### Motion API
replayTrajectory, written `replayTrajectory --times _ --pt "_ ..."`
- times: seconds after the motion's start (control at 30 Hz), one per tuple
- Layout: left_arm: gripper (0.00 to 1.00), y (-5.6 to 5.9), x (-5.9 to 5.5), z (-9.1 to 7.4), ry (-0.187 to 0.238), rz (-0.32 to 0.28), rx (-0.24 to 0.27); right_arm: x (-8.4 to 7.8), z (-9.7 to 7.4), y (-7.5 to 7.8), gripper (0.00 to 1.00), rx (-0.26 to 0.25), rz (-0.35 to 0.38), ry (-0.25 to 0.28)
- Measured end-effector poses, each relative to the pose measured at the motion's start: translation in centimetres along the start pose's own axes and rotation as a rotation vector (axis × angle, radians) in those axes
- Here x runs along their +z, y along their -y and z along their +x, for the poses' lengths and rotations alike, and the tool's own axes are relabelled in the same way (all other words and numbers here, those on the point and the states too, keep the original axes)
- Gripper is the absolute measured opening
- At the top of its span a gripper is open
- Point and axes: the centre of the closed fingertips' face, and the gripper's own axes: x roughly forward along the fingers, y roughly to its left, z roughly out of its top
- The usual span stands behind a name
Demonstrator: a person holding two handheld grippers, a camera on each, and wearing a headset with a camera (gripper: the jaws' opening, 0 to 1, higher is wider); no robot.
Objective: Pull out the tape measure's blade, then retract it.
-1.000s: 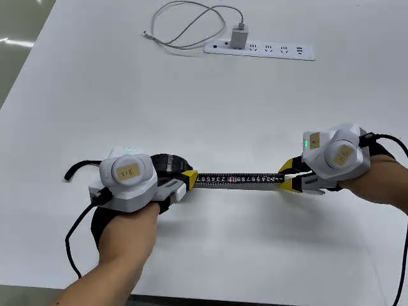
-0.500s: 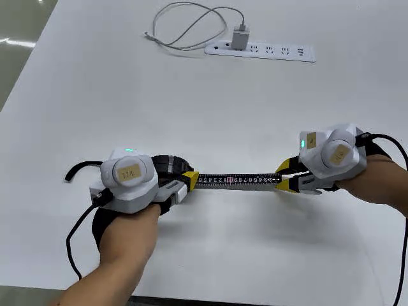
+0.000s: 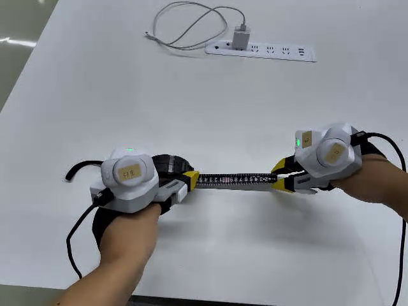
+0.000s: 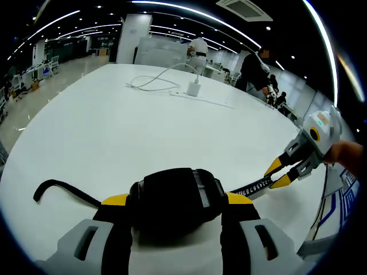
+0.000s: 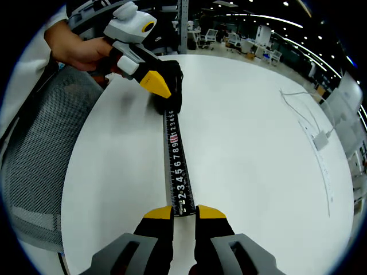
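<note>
The white tabletop [image 3: 210, 108] holds a power strip [image 3: 261, 49] near its far edge. Near the front edge, toward the left corner, the left tool [image 3: 185, 182] squeezes the black tape measure [image 3: 167, 166] tight. The right tool [image 3: 280, 175] sits nearer the right edge. It pinches the tip of the blade [image 3: 236, 180] — thin, pulled out straight between the two tools, numbers up.

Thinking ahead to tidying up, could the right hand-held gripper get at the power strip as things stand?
Probably not yet: the right hand-held gripper is shut on the blade, and the power strip lies far across the table. Nothing stands between them, so once released it likely could.
</note>
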Motion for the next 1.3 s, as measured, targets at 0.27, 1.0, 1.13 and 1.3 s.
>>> replayTrajectory --times 0.27,1.0,1.13,1.3 --pt "0.58 0.0 -0.1 0.0 0.000 0.000 0.000 0.4 0.3 -0.1 0.09 0.005 0.011 0.008" --pt "0.58 -0.1 -0.1 0.0 0.004 -0.007 -0.007 1.3 1.6 -0.4 0.09 0.026 0.029 0.028" --pt "0.58 -0.1 0.0 0.0 0.003 -0.010 -0.009 2.0 1.8 -0.6 0.09 0.037 0.036 0.050" --pt "0.58 -0.1 -0.1 0.0 0.001 -0.013 -0.011 2.8 2.3 -0.8 0.09 0.041 0.029 0.052"
